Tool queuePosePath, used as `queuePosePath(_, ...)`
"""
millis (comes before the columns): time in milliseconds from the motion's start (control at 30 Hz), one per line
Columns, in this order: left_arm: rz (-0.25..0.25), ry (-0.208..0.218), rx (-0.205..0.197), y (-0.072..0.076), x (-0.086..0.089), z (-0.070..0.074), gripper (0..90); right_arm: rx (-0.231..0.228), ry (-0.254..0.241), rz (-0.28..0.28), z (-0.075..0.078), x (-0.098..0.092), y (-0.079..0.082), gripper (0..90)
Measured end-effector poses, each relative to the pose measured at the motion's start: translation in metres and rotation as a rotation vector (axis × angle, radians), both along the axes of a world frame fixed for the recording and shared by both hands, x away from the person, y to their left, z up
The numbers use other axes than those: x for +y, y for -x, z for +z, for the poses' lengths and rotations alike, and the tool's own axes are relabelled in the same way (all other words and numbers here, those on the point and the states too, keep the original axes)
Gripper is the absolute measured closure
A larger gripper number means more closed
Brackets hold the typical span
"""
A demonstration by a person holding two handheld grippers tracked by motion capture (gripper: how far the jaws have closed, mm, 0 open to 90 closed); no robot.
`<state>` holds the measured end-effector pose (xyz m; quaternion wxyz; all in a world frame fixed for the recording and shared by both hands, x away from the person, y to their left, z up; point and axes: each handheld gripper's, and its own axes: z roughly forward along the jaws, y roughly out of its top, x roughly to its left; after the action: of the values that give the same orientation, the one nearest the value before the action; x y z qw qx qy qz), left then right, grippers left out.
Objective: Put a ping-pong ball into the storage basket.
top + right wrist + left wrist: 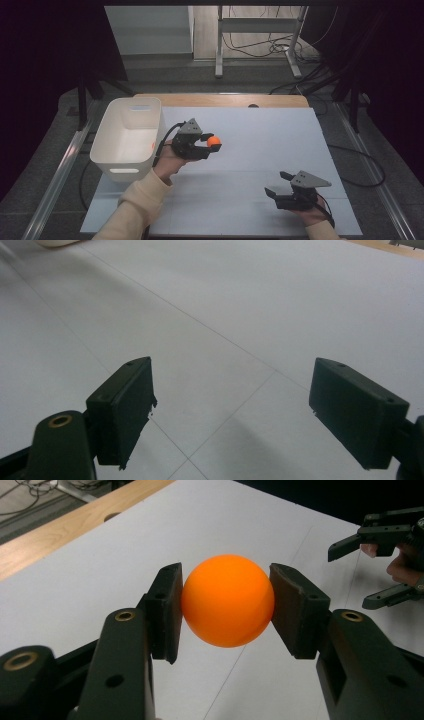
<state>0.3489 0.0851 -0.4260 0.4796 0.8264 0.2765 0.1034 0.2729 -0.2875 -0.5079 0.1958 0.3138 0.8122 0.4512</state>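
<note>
An orange ball [214,141] is pinched between the jaws of my left gripper [212,142], held above the white table [260,140] just right of the bin. In the left gripper view the ball [228,600] sits squarely between both pads [167,610], clear of the surface. My right gripper [278,183] rests low near the table's front right, jaws spread wide with nothing between them. In the right gripper view that gripper [232,412] looks across bare table. The left gripper view also catches the right gripper [372,570] farther off at its upper right.
A white plastic bin [128,137] stands at the table's left side, close beside my left hand. A wooden strip [220,100] runs along the far edge. Beyond it are a metal frame [257,40] and cables on the floor.
</note>
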Motion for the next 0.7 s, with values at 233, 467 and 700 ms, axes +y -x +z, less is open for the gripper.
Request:
queuePosePath(233,0.003,0.021,-0.019,0.003,0.006,0.007,50.0,0.002,-0.001,-0.002,0.0,0.0,0.0,18.7)
queuePosePath(467,-0.007,0.057,-0.005,0.005,0.012,0.013,50.0,0.003,-0.002,-0.005,0.0,0.0,0.0,18.7)
queuePosePath(700,0.009,0.062,-0.03,0.008,0.017,0.019,50.0,0.002,0.001,-0.003,0.0,0.0,0.0,18.7)
